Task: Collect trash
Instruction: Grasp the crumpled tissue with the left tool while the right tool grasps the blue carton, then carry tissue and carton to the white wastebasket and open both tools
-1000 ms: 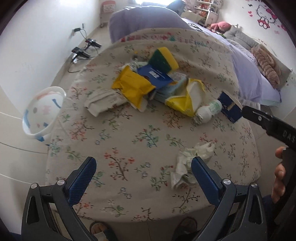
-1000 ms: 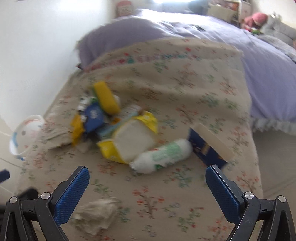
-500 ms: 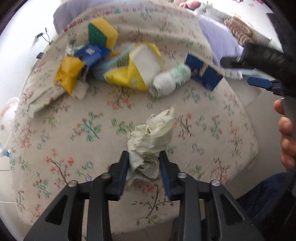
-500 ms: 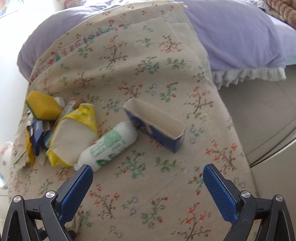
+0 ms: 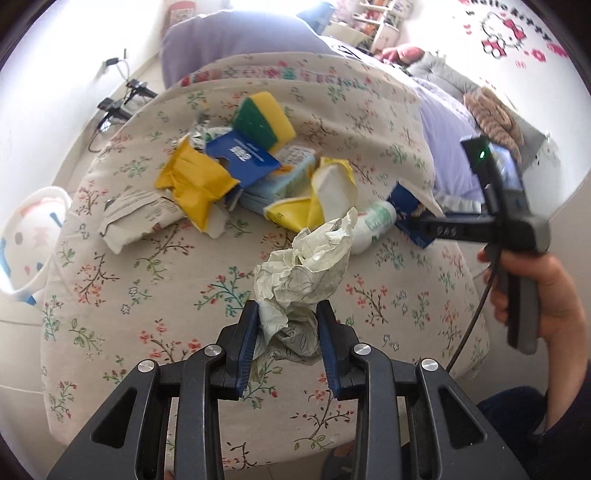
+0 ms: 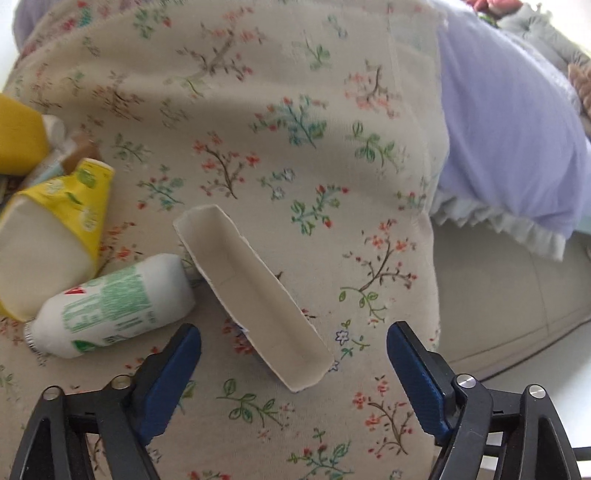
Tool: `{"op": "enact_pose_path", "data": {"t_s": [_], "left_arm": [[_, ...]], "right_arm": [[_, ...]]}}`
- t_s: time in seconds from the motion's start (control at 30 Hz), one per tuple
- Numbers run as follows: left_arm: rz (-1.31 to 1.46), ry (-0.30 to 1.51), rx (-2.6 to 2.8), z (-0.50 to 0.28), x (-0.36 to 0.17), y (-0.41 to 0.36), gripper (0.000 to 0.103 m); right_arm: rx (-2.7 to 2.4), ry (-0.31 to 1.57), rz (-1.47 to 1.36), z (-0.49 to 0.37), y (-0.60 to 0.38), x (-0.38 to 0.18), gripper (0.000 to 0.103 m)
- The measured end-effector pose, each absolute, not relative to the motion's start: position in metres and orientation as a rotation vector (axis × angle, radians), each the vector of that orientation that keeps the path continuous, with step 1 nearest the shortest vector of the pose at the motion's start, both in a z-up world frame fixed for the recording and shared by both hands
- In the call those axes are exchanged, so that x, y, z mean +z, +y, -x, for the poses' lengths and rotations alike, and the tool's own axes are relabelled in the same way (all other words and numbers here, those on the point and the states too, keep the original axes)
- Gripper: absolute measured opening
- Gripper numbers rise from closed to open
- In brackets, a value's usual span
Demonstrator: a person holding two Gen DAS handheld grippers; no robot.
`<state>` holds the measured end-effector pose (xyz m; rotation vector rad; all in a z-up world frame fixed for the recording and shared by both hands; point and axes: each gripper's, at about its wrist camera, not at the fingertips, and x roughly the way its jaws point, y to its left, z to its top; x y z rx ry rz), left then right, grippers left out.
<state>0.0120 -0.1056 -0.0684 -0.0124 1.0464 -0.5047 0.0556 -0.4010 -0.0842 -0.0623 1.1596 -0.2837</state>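
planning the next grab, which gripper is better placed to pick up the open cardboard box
Right. The right gripper is open with the open cardboard box just ahead of its fingers. The left gripper is shut on the crumpled paper, so it has no room.

crumpled paper (image 5: 306, 266) hiding part of the white bottle (image 5: 373, 225), yellow sponge (image 6: 16, 138) cut off at the frame edge

A child's bedroom at home: a bed (image 5: 369, 122) under a floral cover and lilac quilt (image 5: 236, 40), Hello Kitty decals (image 5: 504, 31) on the wall beside it, a toy shelf (image 5: 373, 16) beyond its far end.
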Motion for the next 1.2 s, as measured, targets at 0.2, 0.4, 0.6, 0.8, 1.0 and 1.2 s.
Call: {"op": "enact_pose_path", "data": {"t_s": [0.2, 0.4, 0.6, 0.8, 1.0, 1.2], "left_arm": [[0.036, 1.059, -0.480, -0.015, -0.069, -0.093, 0.034], [0.080, 1.074, -0.433, -0.022, -0.072, -0.075, 0.034], [0.160, 1.068, -0.405, -0.029, -0.063, -0.051, 0.034], [0.286, 1.053, -0.346, -0.049, -0.047, -0.008, 0.034], [0.383, 0.988, -0.248, -0.069, -0.026, 0.051, 0.034], [0.466, 1.010, -0.082, -0.108, -0.019, 0.127, 0.034]], "right_arm": [[-0.211, 1.189, 0.090, -0.065, -0.383, -0.093, 0.022], [-0.185, 1.104, -0.001, -0.050, -0.387, -0.066, 0.020], [-0.218, 1.028, -0.041, -0.042, -0.379, -0.038, 0.020], [-0.137, 0.905, -0.080, -0.031, -0.357, -0.008, 0.020], [0.011, 0.840, -0.127, -0.037, -0.313, 0.009, 0.020], [0.125, 0.838, -0.146, -0.053, -0.262, 0.006, 0.020]]}}
